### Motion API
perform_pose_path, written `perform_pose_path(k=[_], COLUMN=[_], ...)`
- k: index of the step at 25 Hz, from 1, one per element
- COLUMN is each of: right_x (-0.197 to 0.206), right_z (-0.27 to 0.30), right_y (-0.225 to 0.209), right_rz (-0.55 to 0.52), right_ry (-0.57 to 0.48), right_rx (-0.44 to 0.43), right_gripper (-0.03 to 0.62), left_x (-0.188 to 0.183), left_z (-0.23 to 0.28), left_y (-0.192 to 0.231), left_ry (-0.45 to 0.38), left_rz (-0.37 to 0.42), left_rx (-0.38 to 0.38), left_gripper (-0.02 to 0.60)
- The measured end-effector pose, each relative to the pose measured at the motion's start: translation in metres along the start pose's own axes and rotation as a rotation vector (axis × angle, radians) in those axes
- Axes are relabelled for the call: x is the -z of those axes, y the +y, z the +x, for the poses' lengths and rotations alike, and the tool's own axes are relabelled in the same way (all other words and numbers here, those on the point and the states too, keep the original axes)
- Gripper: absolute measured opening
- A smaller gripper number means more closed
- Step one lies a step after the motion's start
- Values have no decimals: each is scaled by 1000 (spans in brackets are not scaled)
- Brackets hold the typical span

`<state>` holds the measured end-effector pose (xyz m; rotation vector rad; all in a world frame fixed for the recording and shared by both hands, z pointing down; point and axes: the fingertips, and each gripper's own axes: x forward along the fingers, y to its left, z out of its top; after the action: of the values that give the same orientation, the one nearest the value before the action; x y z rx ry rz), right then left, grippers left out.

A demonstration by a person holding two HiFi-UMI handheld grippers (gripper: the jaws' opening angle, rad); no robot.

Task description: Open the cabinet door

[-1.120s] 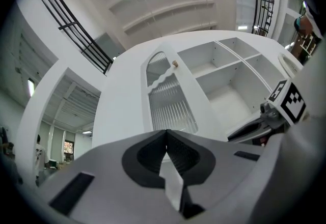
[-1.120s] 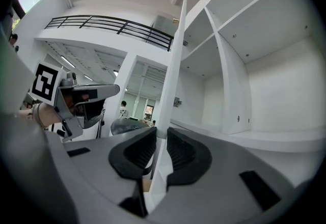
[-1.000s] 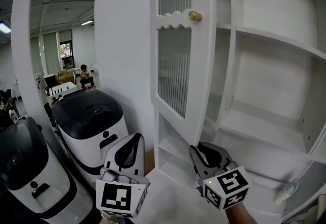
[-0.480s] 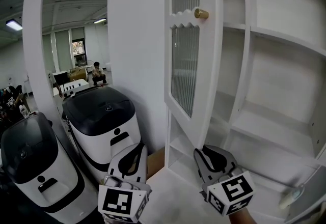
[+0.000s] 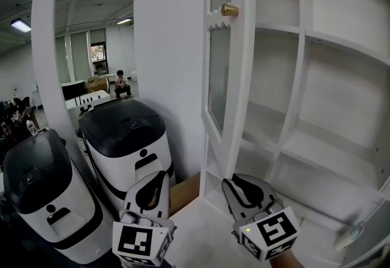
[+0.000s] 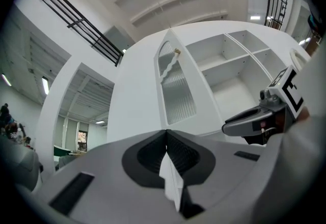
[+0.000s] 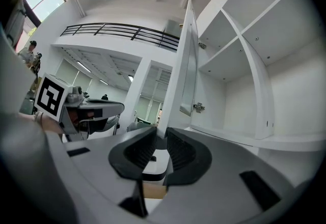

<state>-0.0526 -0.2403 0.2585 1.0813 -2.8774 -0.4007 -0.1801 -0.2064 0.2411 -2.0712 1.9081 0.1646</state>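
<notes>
Both grippers sit low under the swung-open cabinet door (image 5: 228, 78), holding nothing: the left gripper (image 5: 161, 174) has fingers pressed together, the right gripper (image 5: 228, 184) has fingers a tiny bit apart.

We see a white machine (image 5: 131, 160) with a black top, and another one (image 5: 42, 215) near it. Some brown cardboard (image 5: 184, 192) lies just beside the first. Far back a person (image 5: 122, 84) sits. A long light (image 5: 20, 25) glows on the ceiling.
</notes>
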Motion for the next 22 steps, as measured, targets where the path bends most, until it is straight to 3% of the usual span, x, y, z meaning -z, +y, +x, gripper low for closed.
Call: perform_pose_path(k=[14, 22], right_x=[-9, -9], right_z=[15, 25], right_y=[30, 43], right_rz=[-12, -15], right_ry=[-30, -47], right_rx=[-37, -42], right_gripper=[69, 69], left_x=[8, -6], left_z=[-25, -14], left_y=[19, -5], left_ry=[40, 19], left_rz=[-3, -28], left_rx=[-67, 43], left_gripper=[2, 2])
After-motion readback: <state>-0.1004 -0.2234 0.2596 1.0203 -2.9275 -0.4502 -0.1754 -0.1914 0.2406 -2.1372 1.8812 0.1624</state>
